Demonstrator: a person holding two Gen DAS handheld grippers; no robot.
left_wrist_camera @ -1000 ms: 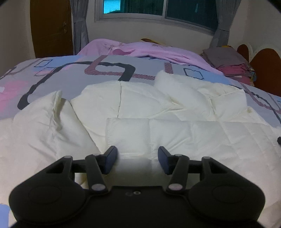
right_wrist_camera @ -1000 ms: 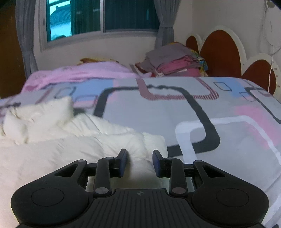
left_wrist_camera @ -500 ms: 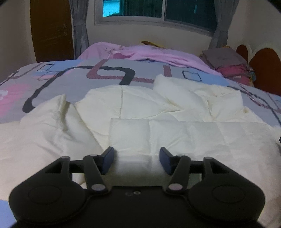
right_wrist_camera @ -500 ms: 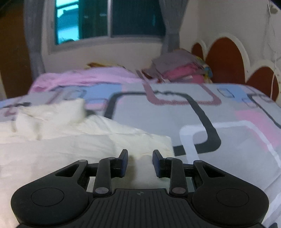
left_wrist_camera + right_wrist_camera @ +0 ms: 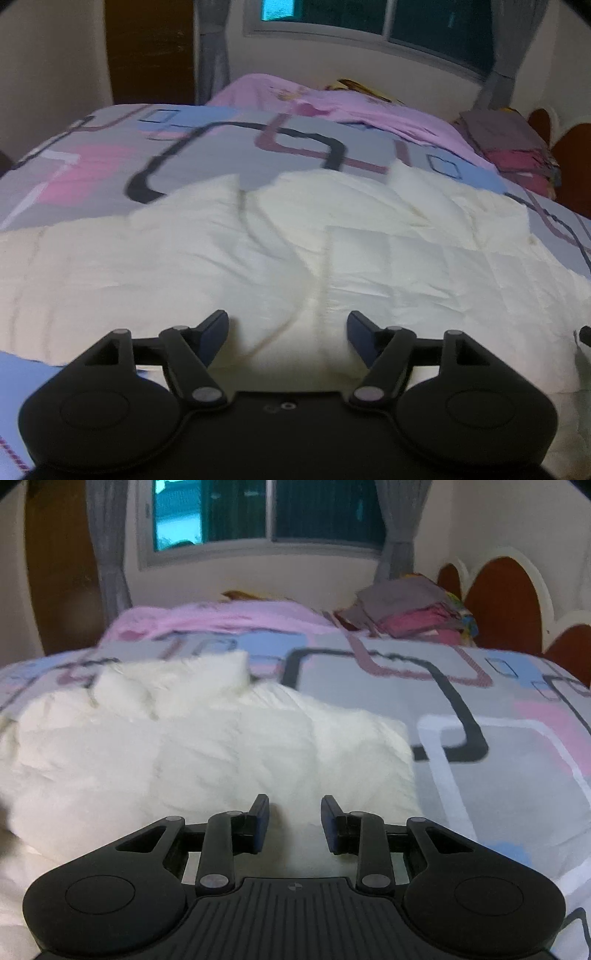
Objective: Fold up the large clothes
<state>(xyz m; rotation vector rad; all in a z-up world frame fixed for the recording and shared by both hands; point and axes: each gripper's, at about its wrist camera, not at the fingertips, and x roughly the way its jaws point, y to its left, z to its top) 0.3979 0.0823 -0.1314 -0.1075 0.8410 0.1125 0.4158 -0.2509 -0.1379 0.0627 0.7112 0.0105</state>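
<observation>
The left hand-held gripper [image 5: 288, 334] hangs released, jaws wide, over the near hem of the cream quilted garment [image 5: 258, 251], which lies spread across the bed [image 5: 229, 155], probably laid flat for folding. The right hand-held gripper [image 5: 294, 819], also released, sits at the garment's corner. At 1 o'clock beyond, only the right view clearly shows the stacked clothes [image 5: 410, 609].
</observation>
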